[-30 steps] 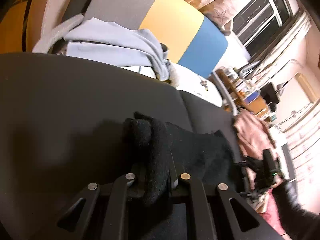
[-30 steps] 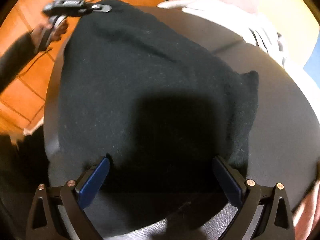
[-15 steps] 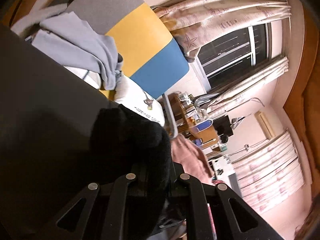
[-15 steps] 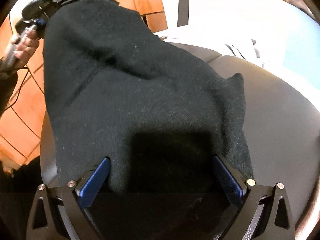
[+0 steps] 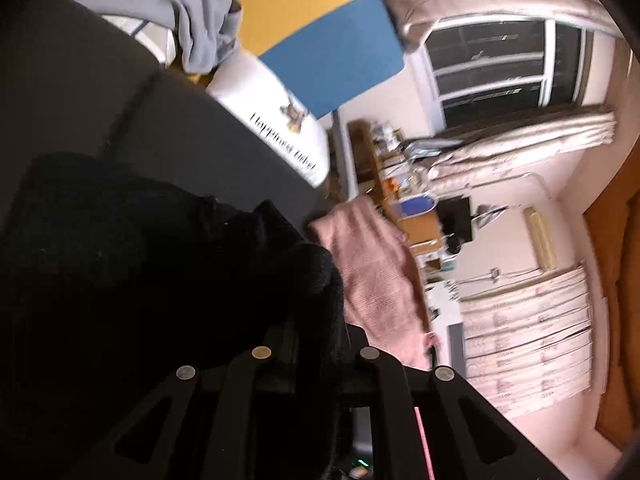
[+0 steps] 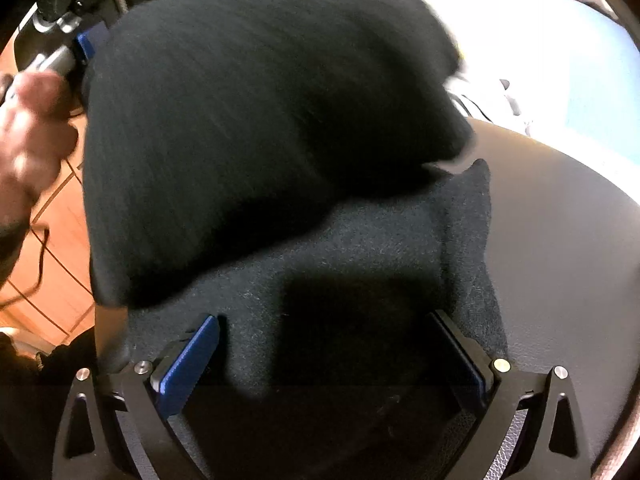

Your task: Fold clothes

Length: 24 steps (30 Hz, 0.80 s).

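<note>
A black knit garment [image 6: 260, 120] lies on the black leather surface [image 6: 560, 260]. My left gripper [image 5: 316, 336] is shut on a bunched edge of the garment [image 5: 160, 260] and holds it lifted. In the right wrist view the left gripper [image 6: 80, 44] shows at the upper left, carrying that edge up and over the lower layer [image 6: 360, 248]. My right gripper [image 6: 328, 344] is open, its blue pads [image 6: 188, 360] spread wide just above the near part of the garment, holding nothing.
A grey garment [image 5: 168, 4] is piled at the back of the surface by a white pillow [image 5: 280, 120] and a yellow and blue board [image 5: 332, 64]. A pink cloth [image 5: 372, 272] hangs to the right. Orange wood floor [image 6: 52, 280] lies beyond the left edge.
My left gripper has lifted the garment edge higher and swung it over toward the right gripper, so the cloth now arches over its lower layer. The right gripper has stayed open in place.
</note>
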Motion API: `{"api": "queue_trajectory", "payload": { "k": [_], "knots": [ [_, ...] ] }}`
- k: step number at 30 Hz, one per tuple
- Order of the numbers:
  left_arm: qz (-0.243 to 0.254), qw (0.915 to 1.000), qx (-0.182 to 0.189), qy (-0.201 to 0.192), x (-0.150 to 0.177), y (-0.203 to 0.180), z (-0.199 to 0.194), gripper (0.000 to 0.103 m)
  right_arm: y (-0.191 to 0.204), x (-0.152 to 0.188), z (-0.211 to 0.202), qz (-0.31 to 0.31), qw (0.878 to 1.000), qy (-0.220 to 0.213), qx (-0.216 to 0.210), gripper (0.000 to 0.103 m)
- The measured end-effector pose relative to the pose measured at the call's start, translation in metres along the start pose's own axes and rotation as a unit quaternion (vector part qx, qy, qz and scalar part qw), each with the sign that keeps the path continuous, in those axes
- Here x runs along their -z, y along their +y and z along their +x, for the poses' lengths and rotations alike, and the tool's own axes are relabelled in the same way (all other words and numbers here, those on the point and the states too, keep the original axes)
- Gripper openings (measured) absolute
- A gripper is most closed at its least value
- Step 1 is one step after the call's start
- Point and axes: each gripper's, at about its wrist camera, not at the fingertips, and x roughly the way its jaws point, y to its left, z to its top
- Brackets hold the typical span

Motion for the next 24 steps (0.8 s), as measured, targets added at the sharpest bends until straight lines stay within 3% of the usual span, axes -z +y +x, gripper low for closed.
{"api": "queue_trajectory", "payload": {
  "k": [8,12,14,20,24],
  "knots": [
    [-0.046,0.9973,-0.04,0.039,0.008,0.025,0.046,0.011,-0.009,0.002,-0.003,0.019,0.999,-0.012,-0.025,0.103],
    [-0.07,0.9951,-0.046,0.054,0.01,0.016,0.041,0.022,-0.009,0.001,-0.006,0.02,0.999,-0.014,-0.027,0.103],
    [-0.063,0.9953,-0.038,0.062,0.009,0.002,0.031,0.028,-0.009,0.001,-0.01,0.021,0.999,-0.014,-0.022,0.103],
    [-0.027,0.9959,0.007,0.086,0.008,-0.037,0.001,0.032,0.004,0.011,-0.033,0.006,1.0,0.018,0.015,0.103],
    [0.002,0.9981,0.043,0.043,0.0,-0.033,-0.054,0.033,0.011,0.035,-0.063,0.01,0.998,0.042,0.037,0.103]
  ]
}}
